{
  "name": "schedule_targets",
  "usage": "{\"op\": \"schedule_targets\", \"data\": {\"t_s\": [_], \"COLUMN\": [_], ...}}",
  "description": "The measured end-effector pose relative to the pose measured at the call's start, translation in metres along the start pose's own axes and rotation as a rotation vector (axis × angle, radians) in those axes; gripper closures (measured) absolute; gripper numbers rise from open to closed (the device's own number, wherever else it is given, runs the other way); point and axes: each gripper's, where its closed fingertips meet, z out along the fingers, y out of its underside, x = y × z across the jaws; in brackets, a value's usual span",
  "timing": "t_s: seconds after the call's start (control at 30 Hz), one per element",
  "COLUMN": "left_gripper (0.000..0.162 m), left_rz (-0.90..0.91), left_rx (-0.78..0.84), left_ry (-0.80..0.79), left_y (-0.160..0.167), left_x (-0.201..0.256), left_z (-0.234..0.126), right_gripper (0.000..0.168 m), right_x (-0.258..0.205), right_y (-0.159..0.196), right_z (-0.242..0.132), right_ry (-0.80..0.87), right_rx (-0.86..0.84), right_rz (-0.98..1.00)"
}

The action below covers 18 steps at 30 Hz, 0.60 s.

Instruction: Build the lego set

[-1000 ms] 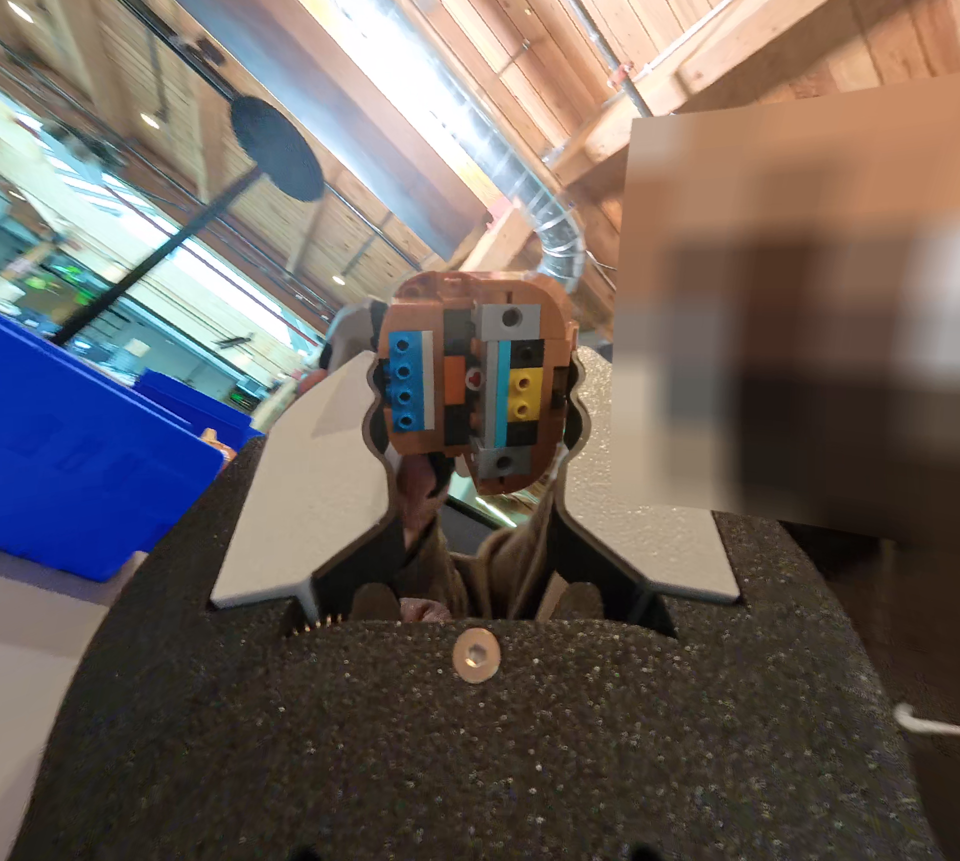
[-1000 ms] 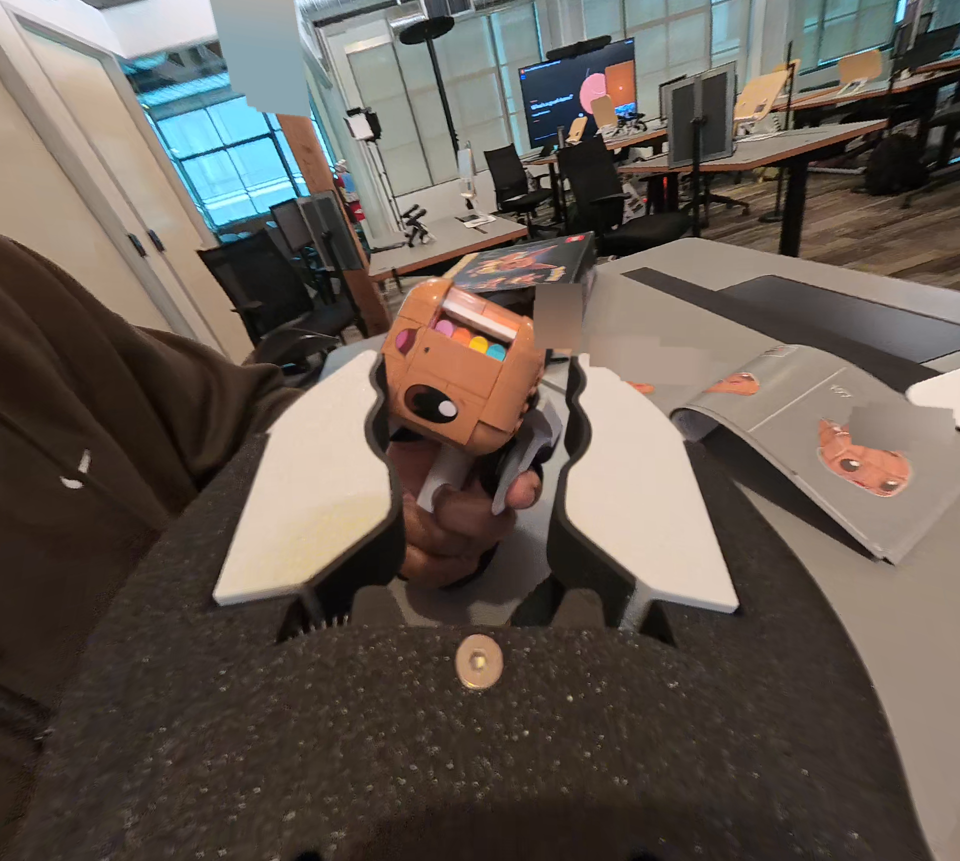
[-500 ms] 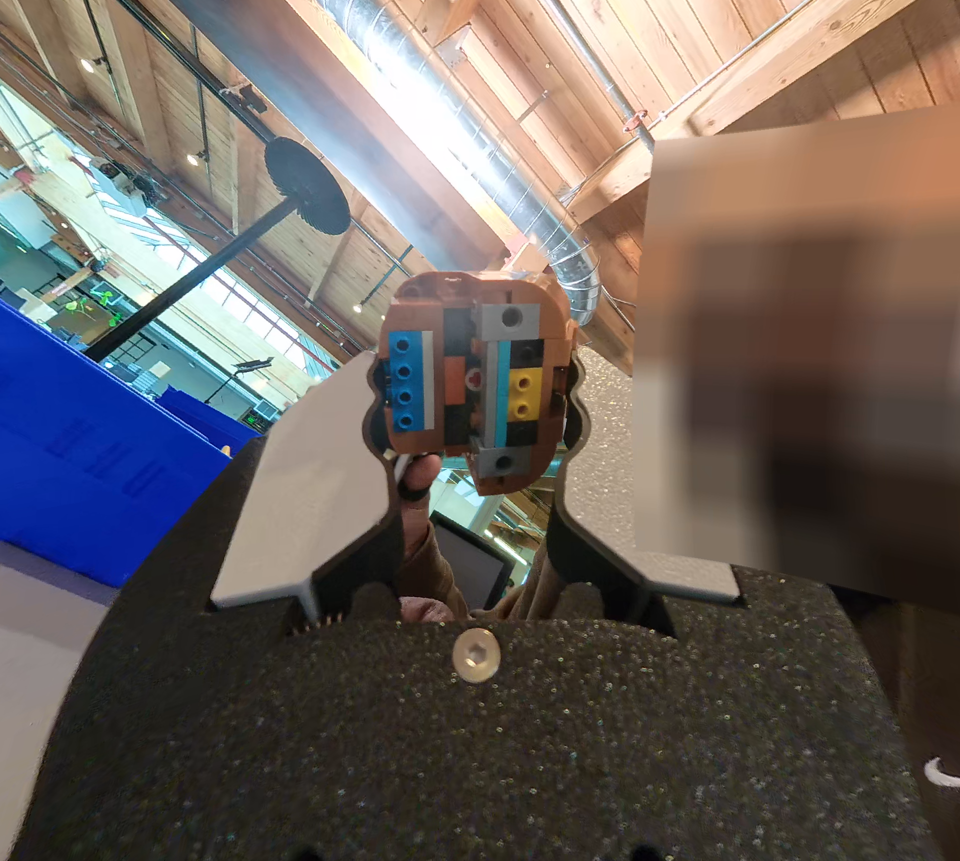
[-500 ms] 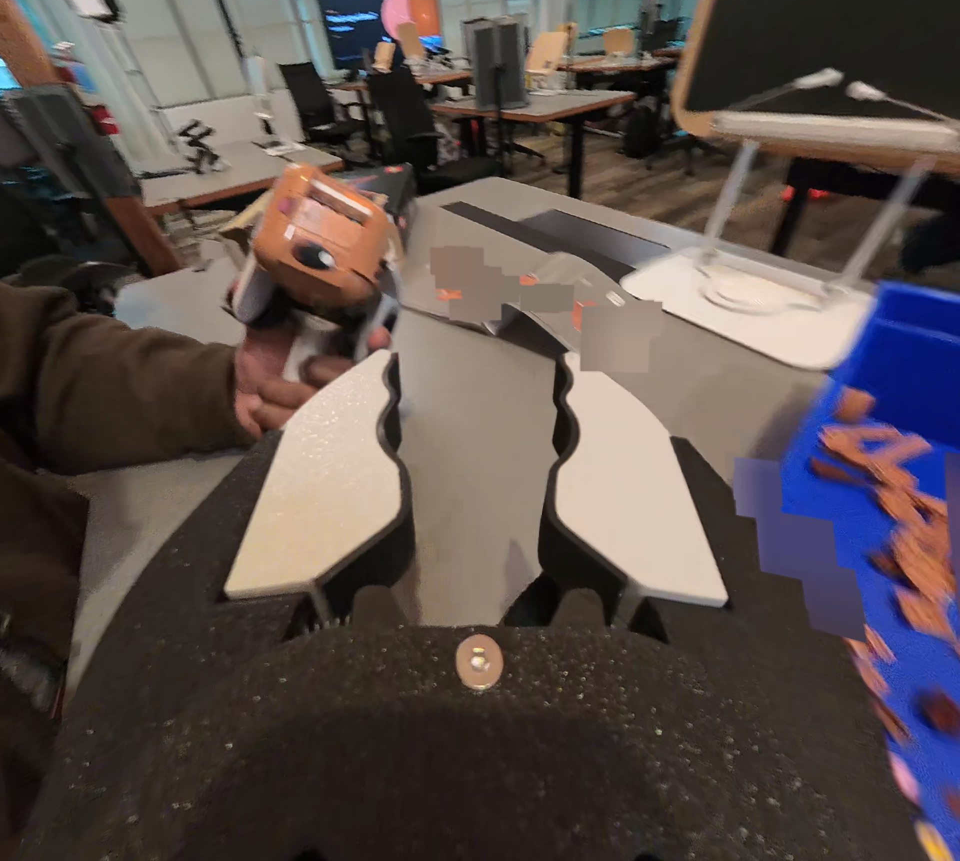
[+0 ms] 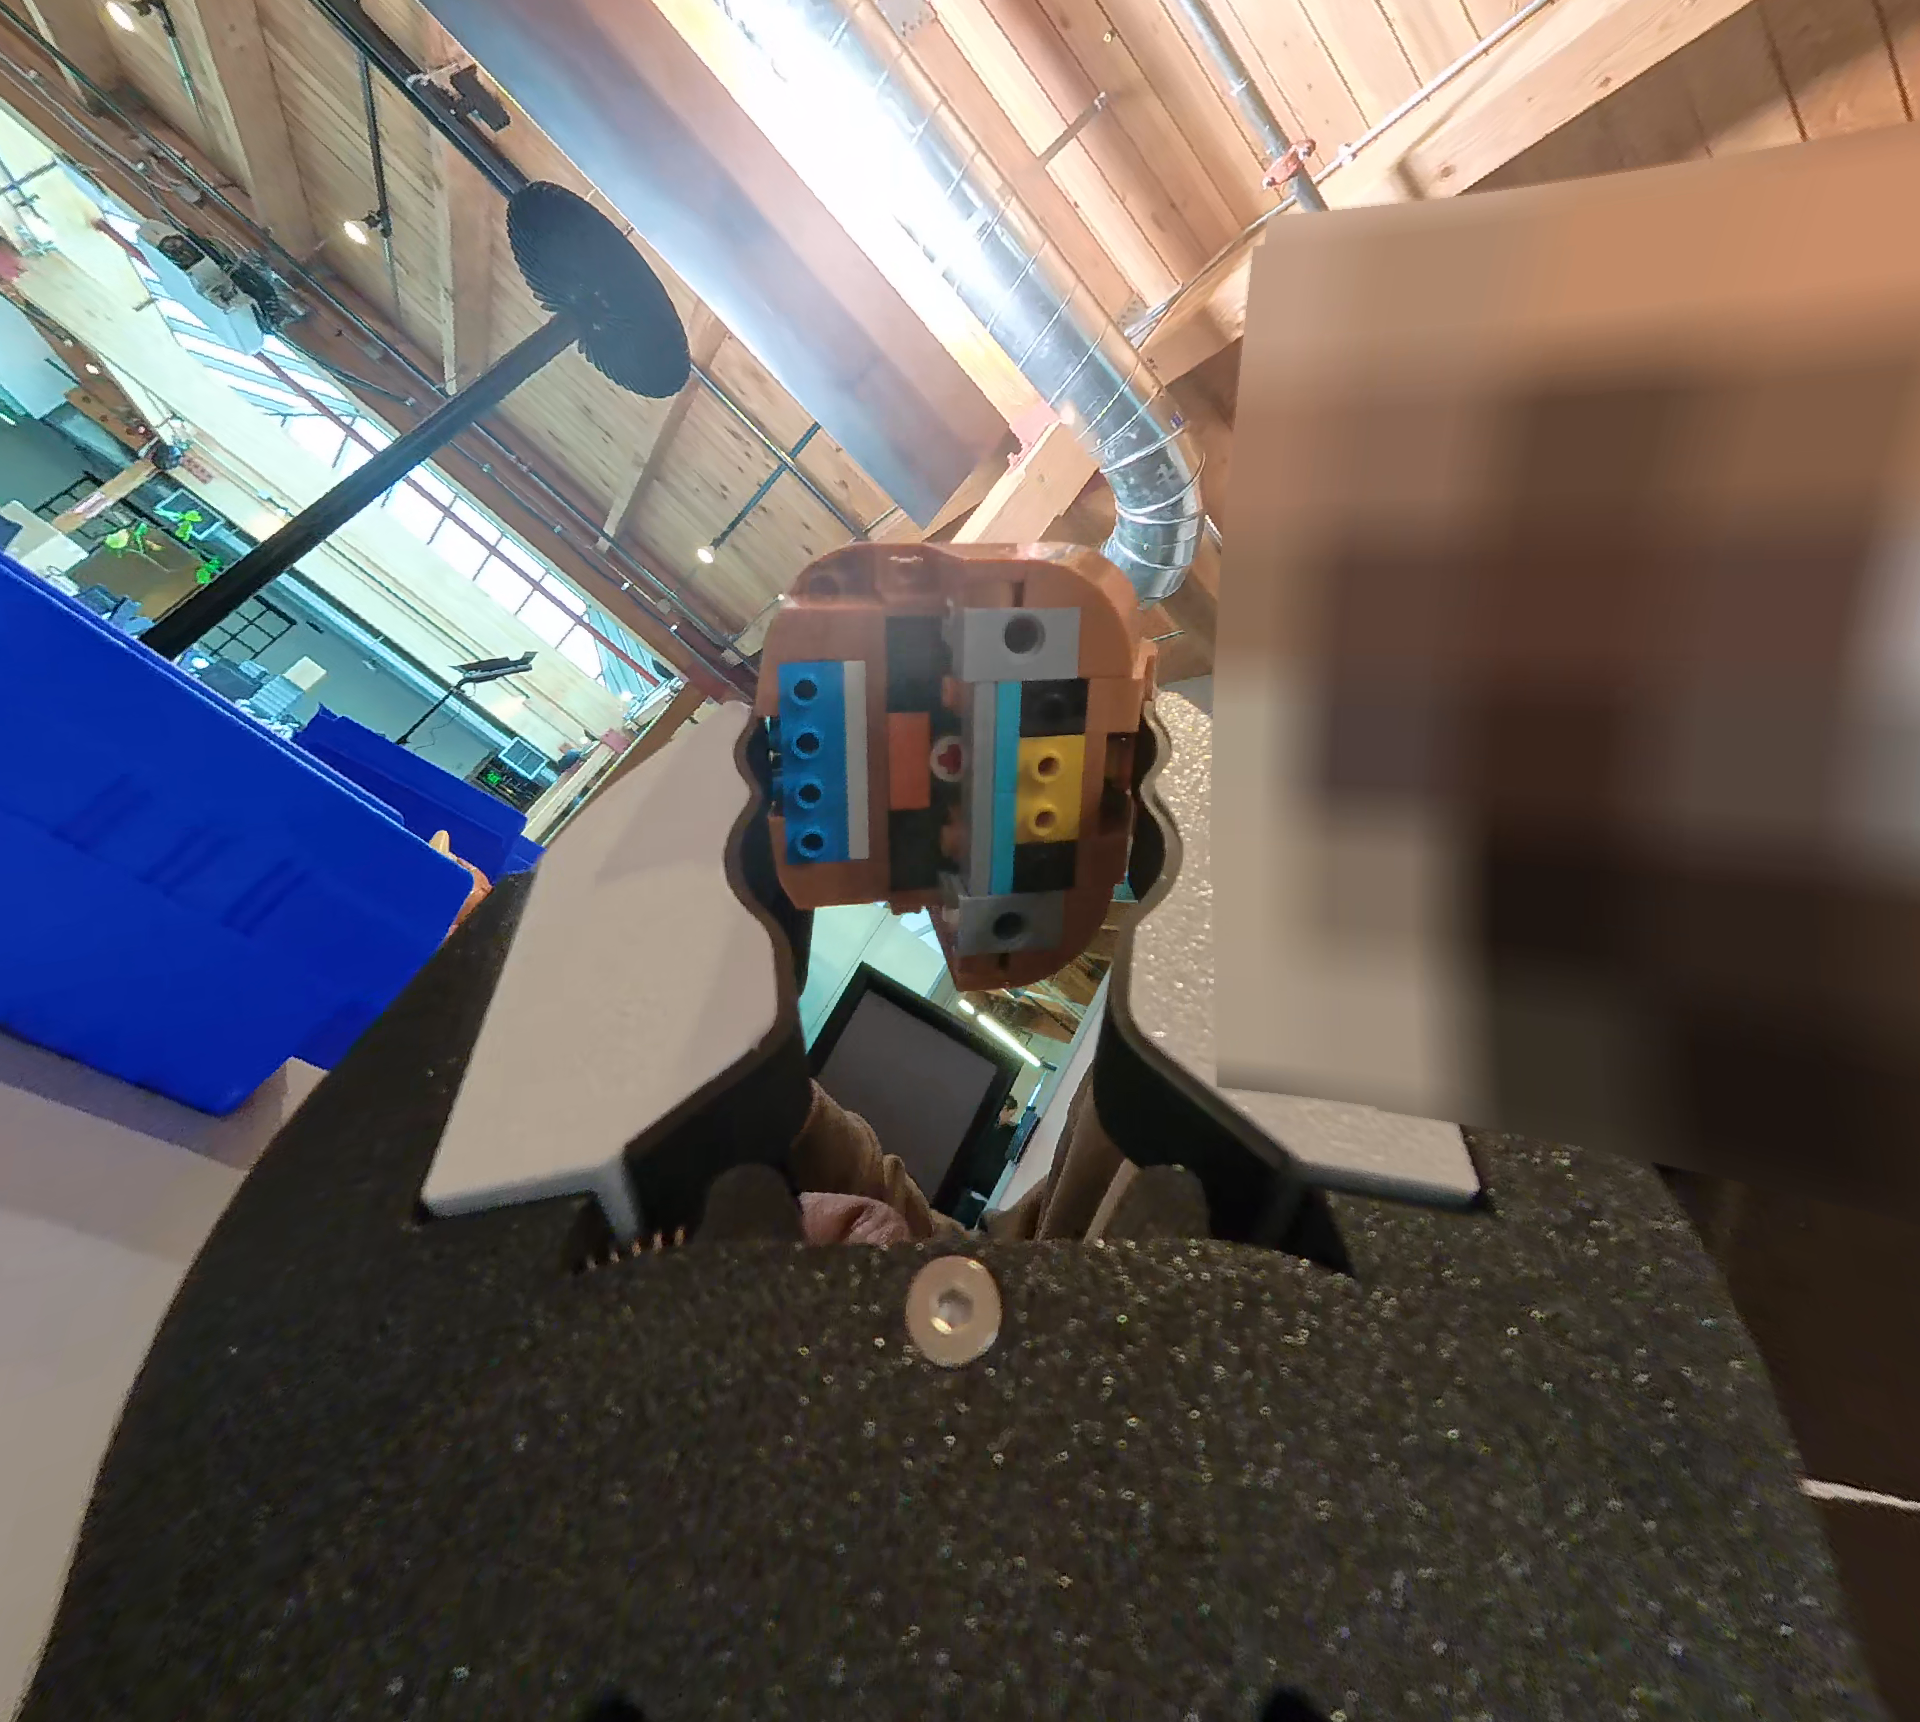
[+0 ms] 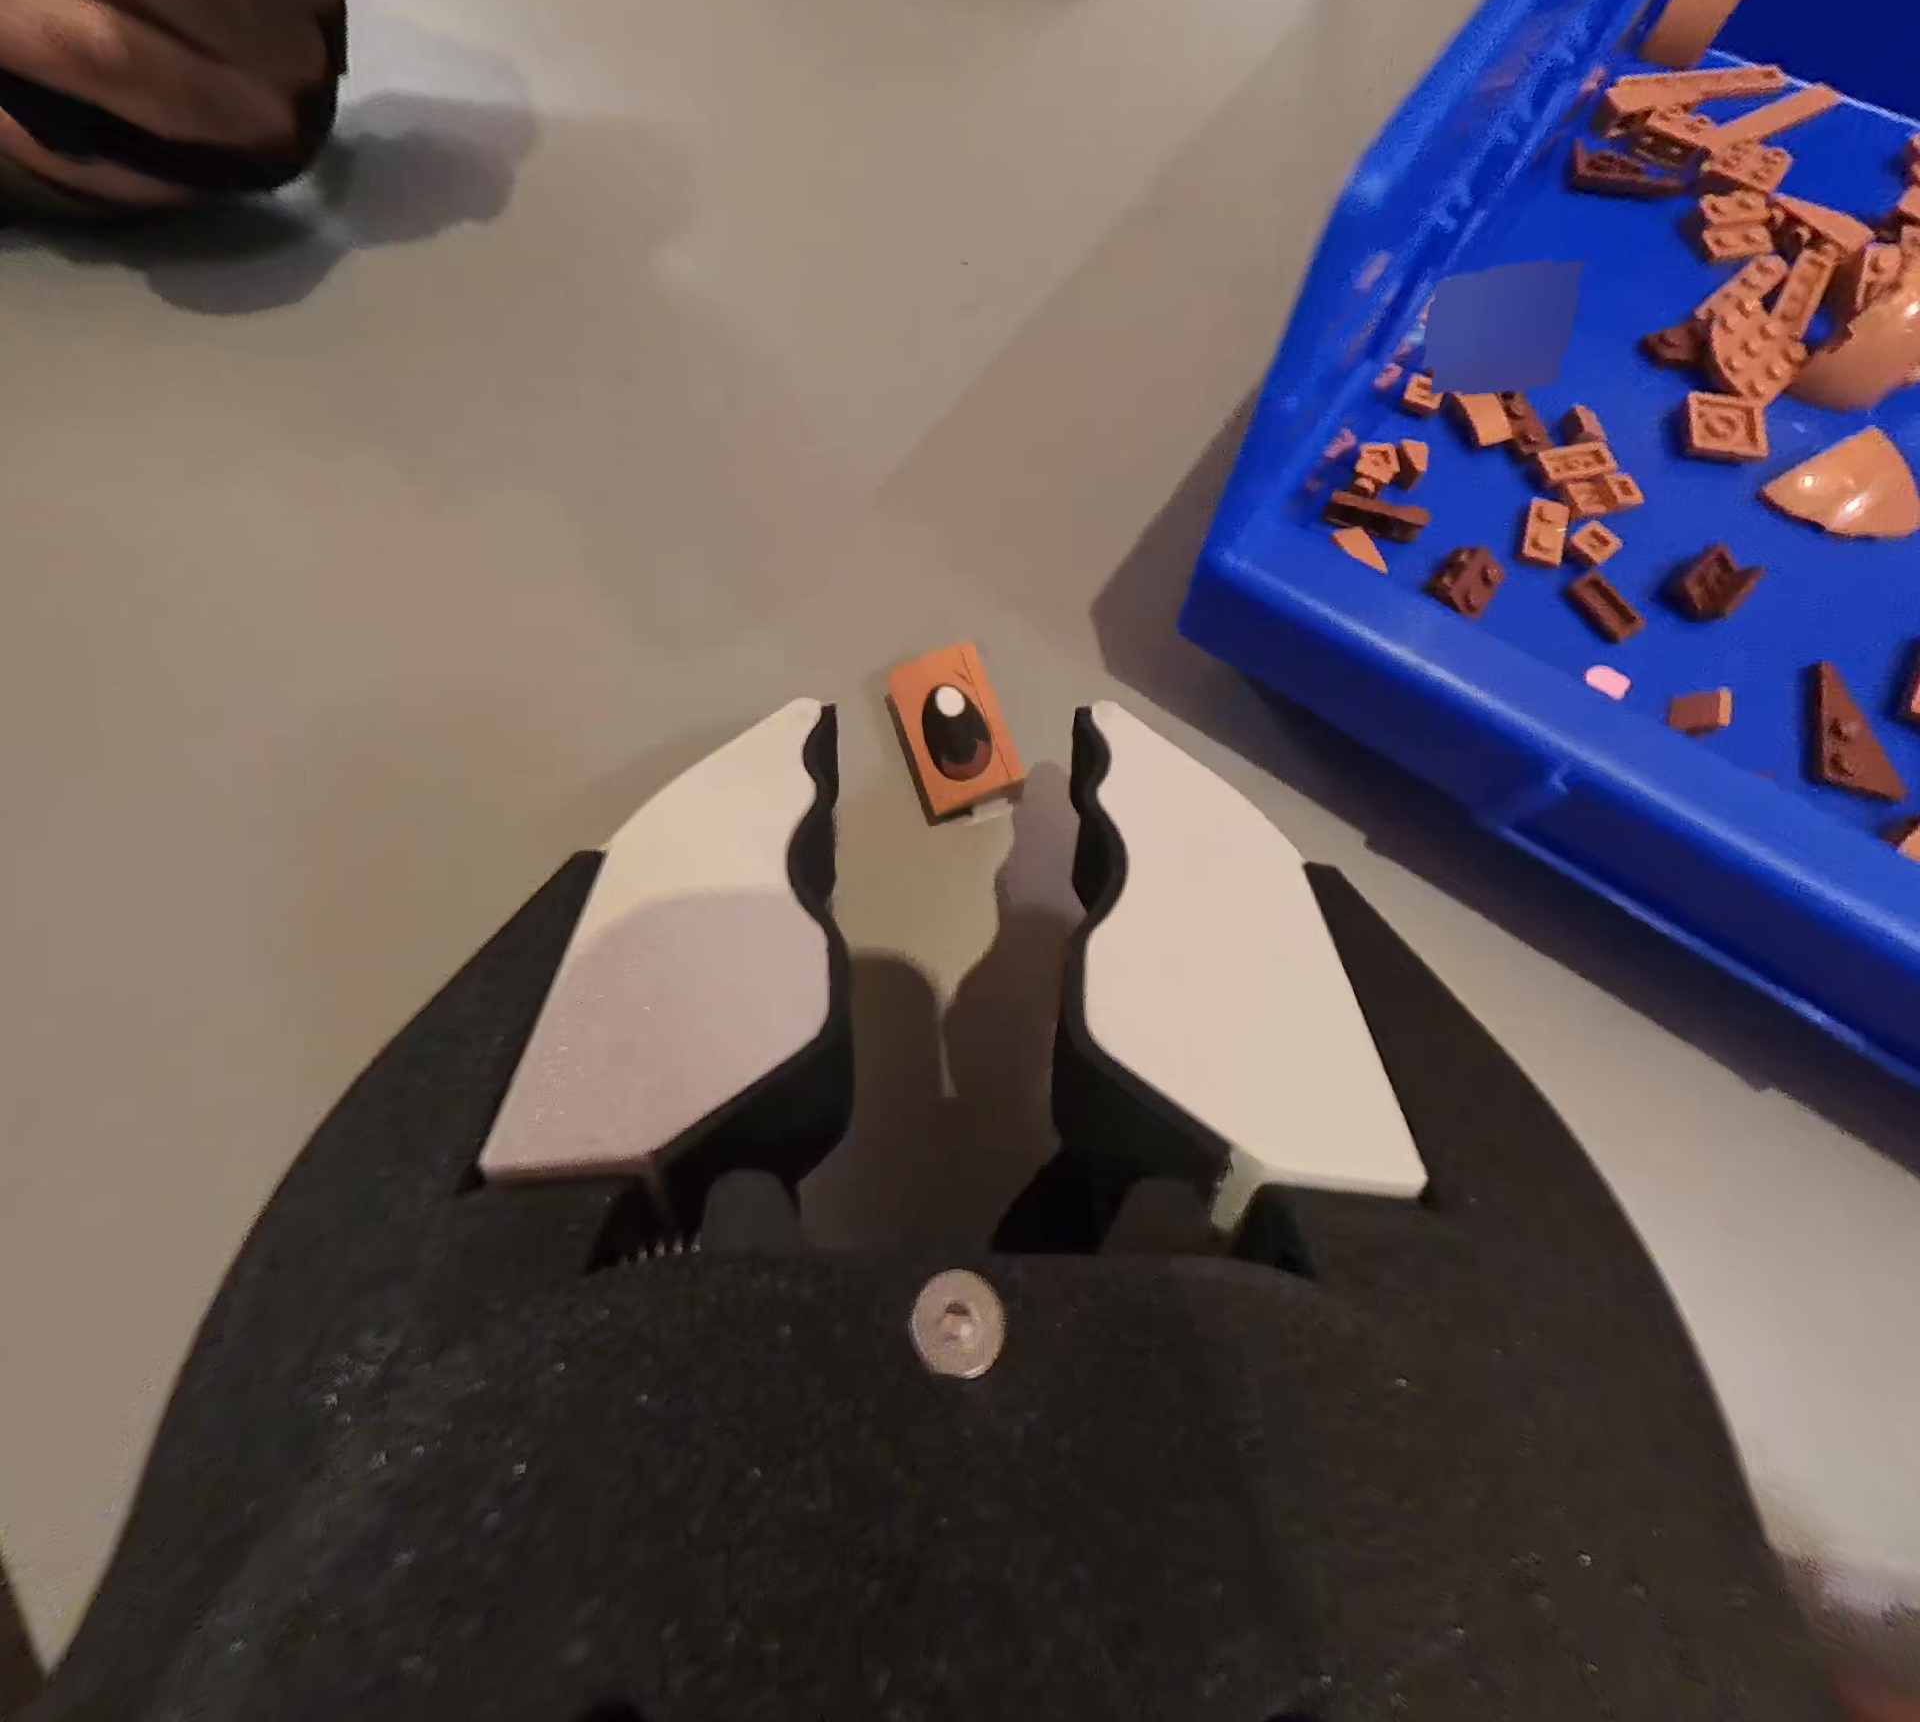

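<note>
brown lego head point(image 5: 940, 763), multicoloured studded underside

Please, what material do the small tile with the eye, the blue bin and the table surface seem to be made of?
The eye tile: hard moulded plastic, smooth orange face with a printed dark eye. The blue bin: glossy rigid plastic, judging by its rounded moulded rim and the soft highlights on it. The table: smooth matte grey, likely laminate or painted board; the picture cannot settle which.

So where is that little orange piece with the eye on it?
The eye piece lies on the grey table, just ahead of the open right gripper, left of the blue bin.
</note>
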Motion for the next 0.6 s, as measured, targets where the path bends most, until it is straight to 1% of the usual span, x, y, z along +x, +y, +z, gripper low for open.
{"op": "schedule_targets", "data": {"t_s": [0.1, 0.17, 0.3, 0.43, 0.53, 0.6], "left_gripper": [0.095, 0.095, 0.095, 0.095, 0.095, 0.095], "left_rz": [-0.004, -0.005, -0.002, -0.01, -0.015, -0.015], "left_rx": [-0.006, -0.013, -0.026, -0.035, -0.043, -0.051], "left_ry": [-0.002, -0.003, -0.004, -0.001, 0.005, 0.012], "left_y": [0.001, 0.002, 0.004, 0.006, 0.007, 0.009], "left_x": [0.0, 0.0, 0.001, 0.001, 0.002, 0.003], "left_z": [0.0, 0.001, 0.001, 0.001, 0.002, 0.002], "right_gripper": [0.125, 0.129, 0.146, 0.146, 0.146, 0.147], "right_x": [0.0, 0.0, 0.0, -0.011, -0.024, -0.035], "right_y": [0.002, 0.007, 0.014, 0.002, -0.018, -0.039], "right_z": [0.011, 0.016, 0.022, 0.023, 0.021, 0.014], "right_ry": [0.016, 0.019, 0.014, -0.068, -0.17, -0.259], "right_rx": [-0.061, -0.113, -0.176, -0.099, 0.023, 0.142], "right_rz": [-0.055, -0.073, -0.063, -0.001, 0.057, 0.104]}}
